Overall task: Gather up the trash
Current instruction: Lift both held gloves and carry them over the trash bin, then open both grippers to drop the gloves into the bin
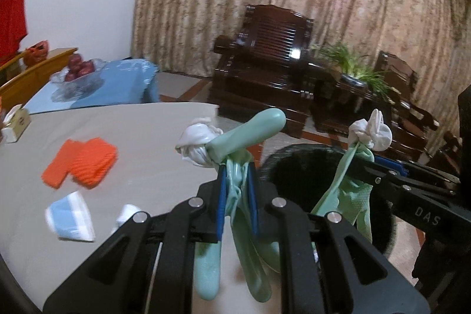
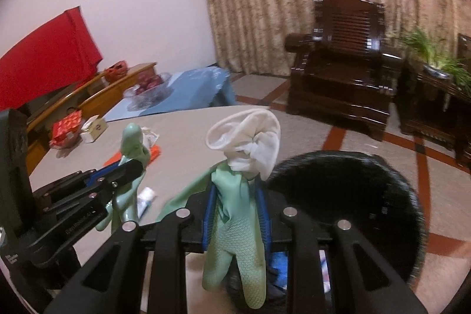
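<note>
My left gripper (image 1: 237,175) is shut on a green rubber glove (image 1: 247,134) with a white lining bunched at its cuff; its fingers hang below the jaws, over the table's right edge. My right gripper (image 2: 237,190) is shut on a second green rubber glove (image 2: 238,240) with a white cuff (image 2: 247,137), held above the black mesh trash bin (image 2: 368,196). The right gripper also shows in the left wrist view (image 1: 360,156), over the bin (image 1: 297,175). The left gripper shows in the right wrist view (image 2: 138,164).
On the grey round table (image 1: 132,137) lie two orange cloths (image 1: 81,164), a blue-and-white cloth (image 1: 70,217), a small white tube (image 1: 126,214) and a tissue box (image 1: 16,122). Dark wooden armchairs (image 2: 344,61), a plant (image 2: 432,55) and a blue-covered table with a fruit bowl (image 1: 79,72) stand beyond.
</note>
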